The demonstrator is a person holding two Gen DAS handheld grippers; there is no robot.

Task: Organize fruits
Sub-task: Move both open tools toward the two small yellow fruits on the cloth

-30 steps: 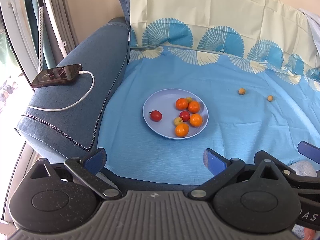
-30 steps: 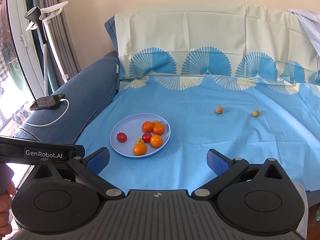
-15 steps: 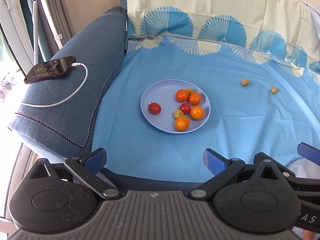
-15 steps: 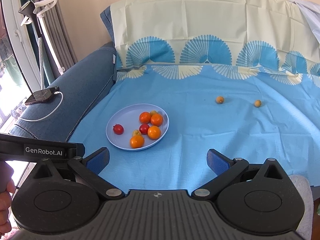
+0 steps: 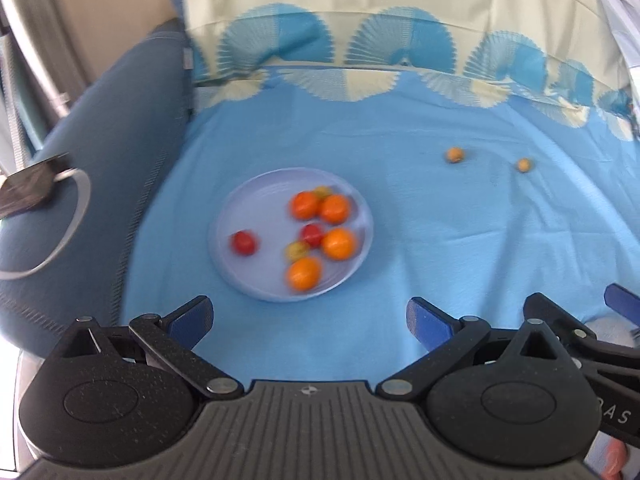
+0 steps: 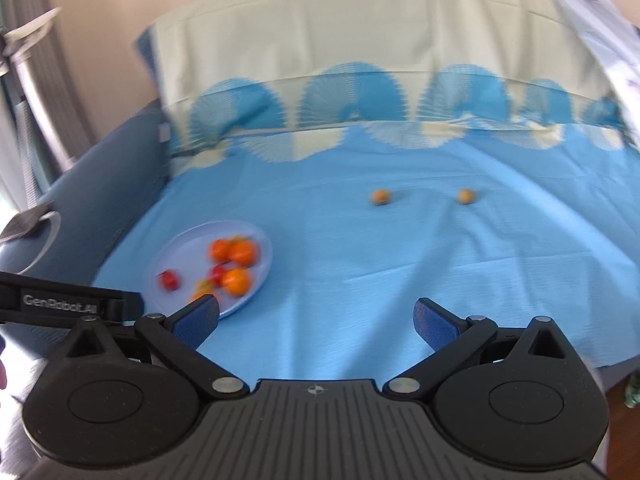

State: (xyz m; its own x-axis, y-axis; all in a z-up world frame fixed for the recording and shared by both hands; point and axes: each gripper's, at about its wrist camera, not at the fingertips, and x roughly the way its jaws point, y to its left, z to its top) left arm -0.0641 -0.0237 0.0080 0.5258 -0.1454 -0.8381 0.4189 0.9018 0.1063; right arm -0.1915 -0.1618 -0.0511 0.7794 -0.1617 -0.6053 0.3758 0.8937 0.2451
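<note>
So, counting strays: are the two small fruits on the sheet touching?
Apart. The right wrist view shows bare blue sheet between the left fruit and right fruit.

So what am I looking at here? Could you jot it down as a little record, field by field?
setting: sofa covered with a blue sheet
plate: pale blue, lying on the sheet
fruit on plate: four orange, two red, two small yellowish
loose fruit: two small orange-brown ones on the sheet, left one, right one, apart from the plate
left tongs: open, holding nothing
right tongs: open, holding nothing
armrest: phone with white cable
image quality: blurred
</note>
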